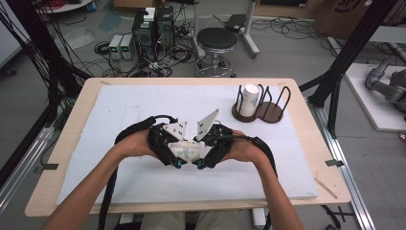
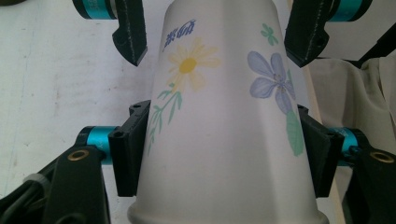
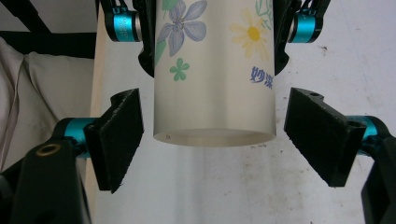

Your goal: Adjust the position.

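- Left tongs (image 2: 219,154) are clamped on a flowered paper cup (image 2: 219,121), pads pressed to its sides near the rim.
- Right tongs (image 3: 212,140) stand apart around the cup's base, not touching it.
- The cup hangs between both tongs above the worktop (image 1: 143,187); at 1 o'clock, a wire rack (image 1: 270,110) holds another cup (image 1: 249,99).

White paper cup (image 2: 224,140) printed with yellow daisy, lilac-blue flower, green leaves and clover, blue lettering. Black gripper pads, teal fittings. White mat (image 1: 143,182) over pale wooden worktop (image 1: 72,120).
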Tool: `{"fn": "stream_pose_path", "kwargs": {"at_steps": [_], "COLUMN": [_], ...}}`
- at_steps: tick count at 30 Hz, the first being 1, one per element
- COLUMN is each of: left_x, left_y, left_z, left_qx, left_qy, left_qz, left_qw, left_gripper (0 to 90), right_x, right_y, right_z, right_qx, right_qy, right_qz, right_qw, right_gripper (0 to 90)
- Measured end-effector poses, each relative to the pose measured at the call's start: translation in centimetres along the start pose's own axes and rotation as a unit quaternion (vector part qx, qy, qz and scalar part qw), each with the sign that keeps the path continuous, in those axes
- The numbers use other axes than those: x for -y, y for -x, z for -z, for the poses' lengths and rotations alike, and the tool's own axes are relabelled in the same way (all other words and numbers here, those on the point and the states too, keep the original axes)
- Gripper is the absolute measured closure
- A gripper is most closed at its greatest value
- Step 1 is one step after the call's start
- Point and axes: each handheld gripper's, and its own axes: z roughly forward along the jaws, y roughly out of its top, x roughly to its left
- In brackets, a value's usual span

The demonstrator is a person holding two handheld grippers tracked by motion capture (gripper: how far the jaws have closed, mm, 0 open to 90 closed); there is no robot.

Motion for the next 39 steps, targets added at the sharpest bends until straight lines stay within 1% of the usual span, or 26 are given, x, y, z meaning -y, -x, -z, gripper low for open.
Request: {"fn": "stream_pose_path", "kwargs": {"at_steps": [5, 7, 8, 10, 21, 22, 23, 24, 26, 28, 29, 30, 31, 32, 33, 35, 38, 39], "left_x": [0.0, -0.01, -0.01, 0.0, -0.02, -0.01, 0.06, 0.08, 0.1, 0.21, 0.23, 0.22, 0.19, 0.18, 0.16, 0.16, 0.17, 0.18], "left_y": [-0.06, -0.01, 0.0, 0.05, 0.0, -0.08, -0.11, -0.15, -0.43, -0.4, -0.34, -0.36, -0.34, -0.29, -0.32, -0.36, -0.37, -0.31], "left_z": [0.01, -0.02, -0.03, -0.09, -0.13, -0.07, -0.1, -0.07, 0.14, 0.23, 0.15, 0.17, 0.2, 0.2, 0.26, 0.36, 0.44, 0.52], "left_qx": [-0.001, 0.001, 0.002, 0.001, 0.0, -0.002, -0.003, -0.001, -0.009, -0.005, 0.001, 0.002, 0.0, 0.0, 0.001, -0.004, -0.003, -0.003], "left_qy": [0.0, 0.0, -0.002, 0.0, 0.0, -0.002, 0.007, 0.013, 0.031, 0.036, 0.037, 0.033, 0.033, 0.041, 0.045, 0.045, 0.046, 0.054], "left_qz": [-0.002, -0.001, -0.005, -0.002, -0.003, -0.007, -0.006, -0.001, 0.009, 0.004, 0.009, 0.005, 0.004, 0.008, 0.008, 0.005, 0.013, 0.018], "left_qw": [1.0, 1.0, 1.0, 1.0, 1.0, 1.0, 1.0, 0.9999, 0.9994, 0.9993, 0.9993, 0.9994, 0.9994, 0.9991, 0.999, 0.999, 0.9988, 0.9984], "left_gripper": [30.8, 30.8, 30.8, 30.8, 30.3, 29.3, 28.6, 23.7, 8.0, 7.3, 7.3, 7.2, 7.2, 7.2, 7.3, 7.3, 7.3, 7.3], "right_x": [-0.11, -0.18, -0.23, -0.29, -0.2, -0.2, -0.18, -0.13, -0.05, -0.01, 0.01, 0.03, 0.05, 0.07, 0.07, 0.08, 0.14, 0.19], "right_y": [0.0, -0.07, -0.09, -0.06, -0.03, -0.03, -0.05, -0.03, -0.01, 0.0, 0.0, 0.03, 0.02, 0.04, 0.05, 0.04, 0.0, 0.01], "right_z": [-0.09, -0.07, -0.07, -0.04, 0.0, 0.03, 0.07, 0.11, 0.18, 0.2, 0.21, 0.22, 0.24, 0.21, 0.21, 0.21, 0.24, 0.23], "right_qx": [-0.002, -0.004, -0.003, -0.003, -0.002, 0.0, 0.002, 0.001, -0.001, -0.001, 0.0, -0.001, -0.001, 0.0, -0.001, -0.001, 0.001, -0.001], "right_qy": [0.001, -0.001, 0.0, -0.002, 0.0, 0.0, -0.001, 0.002, 0.008, 0.008, 0.008, 0.009, 0.008, 0.01, 0.01, 0.01, 0.008, 0.01], "right_qz": [0.002, 0.004, 0.006, 0.006, 0.004, 0.005, 0.004, 0.002, 0.004, 0.004, 0.004, 0.004, 0.004, 0.004, 0.004, 0.004, 0.001, 0.001], "right_qw": [1.0, 1.0, 1.0, 1.0, 1.0, 1.0, 1.0, 1.0, 1.0, 1.0, 1.0, 1.0, 1.0, 0.9999, 0.9999, 0.9999, 1.0, 0.9999], "right_gripper": [21.5, 30.3, 34.2, 35.3, 36.5, 36.4, 36.5, 36.8, 36.8, 36.8, 36.8, 36.8, 36.8, 36.8, 36.8, 36.8, 36.8, 36.8]}}
